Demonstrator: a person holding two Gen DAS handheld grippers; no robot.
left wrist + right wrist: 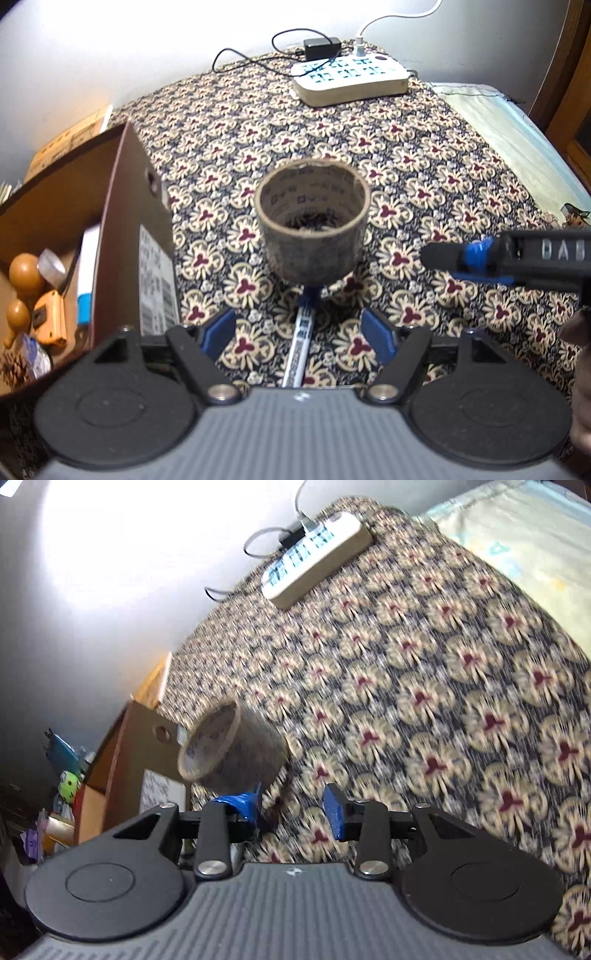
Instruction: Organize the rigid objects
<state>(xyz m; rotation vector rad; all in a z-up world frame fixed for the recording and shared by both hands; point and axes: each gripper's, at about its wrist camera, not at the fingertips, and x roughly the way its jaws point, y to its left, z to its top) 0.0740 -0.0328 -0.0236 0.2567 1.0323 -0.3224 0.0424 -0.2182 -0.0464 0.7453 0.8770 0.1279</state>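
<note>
A brown cardboard tape roll [312,225] stands with its hollow up on the flowered cloth, just right of an open cardboard box [122,221]. A white pen with a blue cap [301,343] lies on the cloth from under the roll toward me. My left gripper [297,334] is open above the pen, its blue pads wide apart and short of the roll. In the right wrist view the roll [229,746] lies ahead and to the left, and my right gripper [293,808] is open with nothing between its fingers. One of its fingers [443,254] reaches in from the right.
The box [110,760] holds two gourds [26,273], a small tape roll and other odds. A white power strip [351,79] with a black adapter [321,48] and cables sits at the far edge by the wall. A pale green sheet [517,122] borders the cloth on the right.
</note>
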